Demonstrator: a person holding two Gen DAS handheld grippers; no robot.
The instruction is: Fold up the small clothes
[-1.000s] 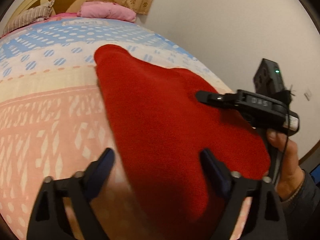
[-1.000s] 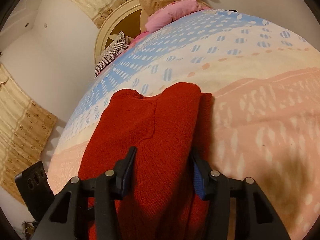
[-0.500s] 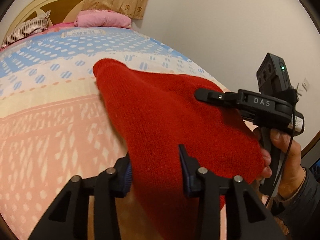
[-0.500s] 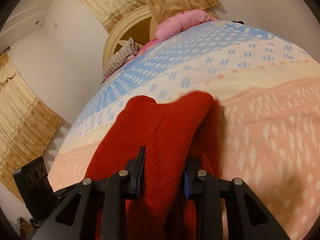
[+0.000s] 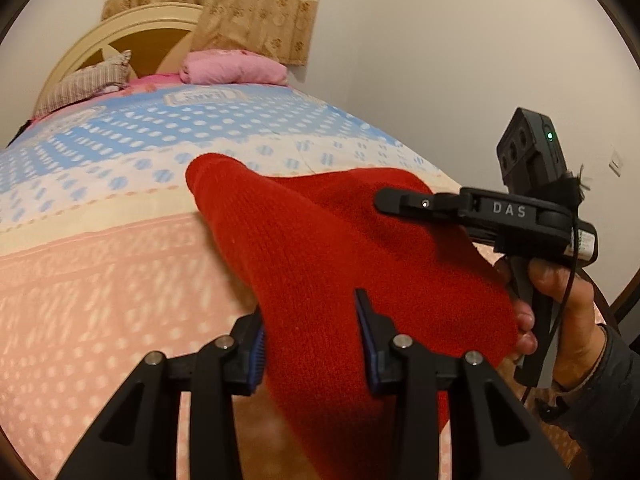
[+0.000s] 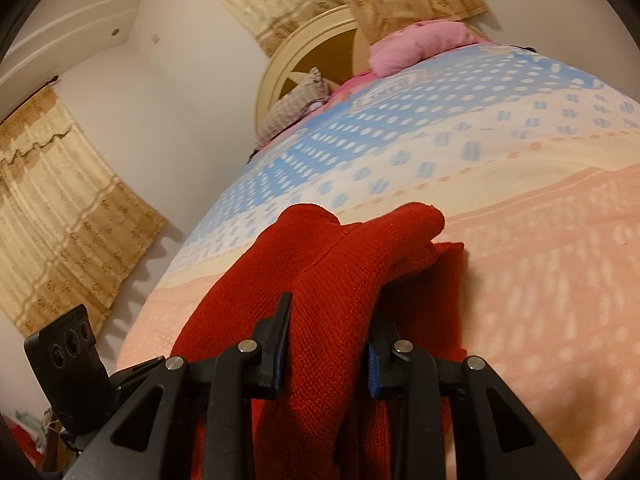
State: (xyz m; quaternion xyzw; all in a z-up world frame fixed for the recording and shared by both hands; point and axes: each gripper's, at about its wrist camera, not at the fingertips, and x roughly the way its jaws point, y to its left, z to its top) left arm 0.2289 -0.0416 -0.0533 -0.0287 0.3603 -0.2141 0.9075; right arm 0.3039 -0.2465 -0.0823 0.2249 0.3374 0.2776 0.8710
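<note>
left gripper [image 5: 310,344]: jaws just closed, red knit garment [image 5: 360,248] clamped | right gripper [image 6: 326,340]: likewise clamped | garment's near edge raised off bedspread [image 5: 100,272] | fold apparently begun, far edge blurred

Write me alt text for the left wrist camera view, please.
The left gripper is shut on a red knit garment, raised off a patterned bed. At right, a hand holds the right gripper against the same garment; pillows lie beyond.
</note>
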